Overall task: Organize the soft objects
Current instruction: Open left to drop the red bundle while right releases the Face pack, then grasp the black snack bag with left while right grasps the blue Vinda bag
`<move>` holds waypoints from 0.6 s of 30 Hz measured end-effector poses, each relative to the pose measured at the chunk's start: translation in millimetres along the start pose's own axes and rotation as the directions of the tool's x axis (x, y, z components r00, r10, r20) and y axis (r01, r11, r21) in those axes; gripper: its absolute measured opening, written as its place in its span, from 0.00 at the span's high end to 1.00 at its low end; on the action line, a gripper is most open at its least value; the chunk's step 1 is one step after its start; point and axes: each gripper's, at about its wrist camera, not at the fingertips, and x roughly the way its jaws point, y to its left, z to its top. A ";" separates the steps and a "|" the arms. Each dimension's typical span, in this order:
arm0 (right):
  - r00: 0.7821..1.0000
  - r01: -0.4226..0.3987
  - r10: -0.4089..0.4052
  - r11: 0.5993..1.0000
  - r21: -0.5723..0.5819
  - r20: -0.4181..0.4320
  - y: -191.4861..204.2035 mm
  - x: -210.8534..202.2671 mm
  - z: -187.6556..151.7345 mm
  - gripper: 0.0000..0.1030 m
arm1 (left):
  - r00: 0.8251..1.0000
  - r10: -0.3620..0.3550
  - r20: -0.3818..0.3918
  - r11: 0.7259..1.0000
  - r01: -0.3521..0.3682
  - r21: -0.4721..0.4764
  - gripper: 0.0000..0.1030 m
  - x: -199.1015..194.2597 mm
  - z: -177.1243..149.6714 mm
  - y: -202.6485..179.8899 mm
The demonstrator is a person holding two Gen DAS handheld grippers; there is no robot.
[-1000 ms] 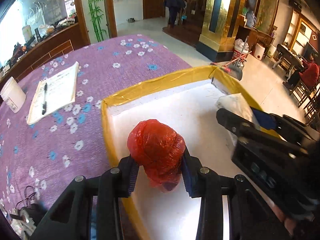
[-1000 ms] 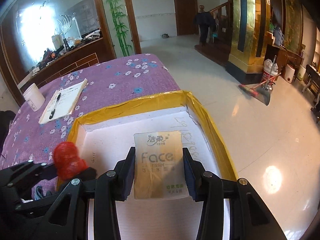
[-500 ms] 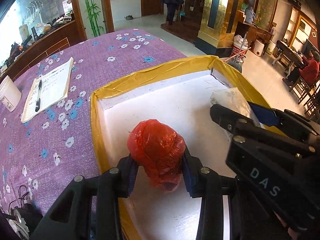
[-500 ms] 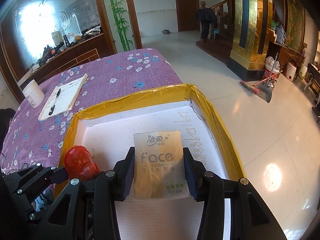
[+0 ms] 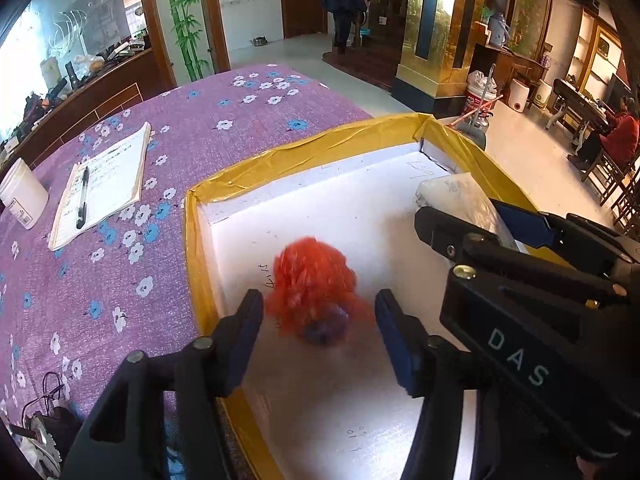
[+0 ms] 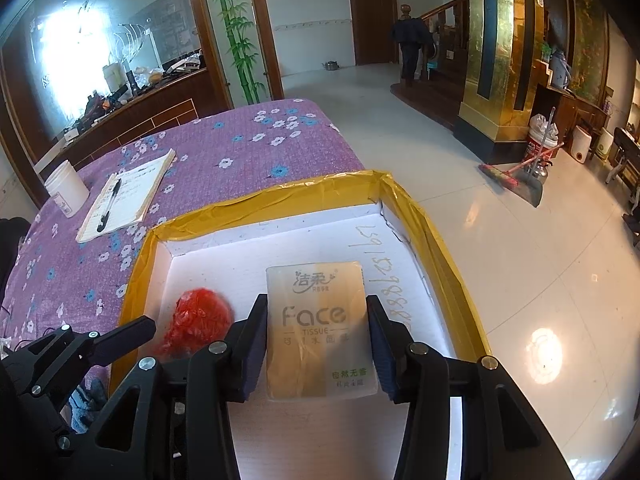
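Table w/ purple floral cloth (image 5: 224,128) carries everything; a white foam box w/ yellow-taped rim (image 5: 304,148) sits at its right edge, near side. On the cloth toward the table's far left: a notepad (image 5: 104,188) w/ a black pen (image 5: 82,196) lying on it, and a white tub (image 5: 20,196) just beside the pad at the left edge. Inside the box: tissue pack (image 6: 320,332), printed "Face TISSUE", lies over the box floor in its right half, lengthwise between the right gripper (image 6: 316,344) fingers; jaws close against both long sides of the pack, gripping it. Red plastic-bag bundle (image 5: 316,292), motion-blurred, is in the box's left half near the left wall; can't tell if it touches the floor. Left gripper (image 5: 320,328) jaws spread wide, gaps on both sides of the bundle, holding nothing. In the right wrist view the bundle (image 6: 198,320) is just left of the pack, apart from it.
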 end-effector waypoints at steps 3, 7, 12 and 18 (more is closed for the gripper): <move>1.000 -0.001 0.001 1.000 0.001 0.006 -0.3 -1.9 0.7 0.52 | 1.000 0.004 0.004 1.000 -0.004 0.001 0.39 -2.1 -0.2 -0.8; 1.000 -0.004 0.004 1.000 0.008 0.025 -0.1 -7.5 1.8 0.50 | 1.000 0.005 0.003 1.000 -0.005 -0.007 0.38 -9.0 -2.7 0.0; 0.996 -0.015 0.012 1.000 0.027 0.084 -4.2 -23.8 3.7 0.38 | 1.000 0.002 0.019 1.000 -0.002 -0.025 0.36 -29.0 -9.2 4.4; 0.987 -0.060 0.050 0.996 0.063 0.154 -9.7 -43.9 7.0 0.38 | 0.998 -0.018 0.059 0.997 0.022 -0.071 0.36 -72.7 -31.6 16.6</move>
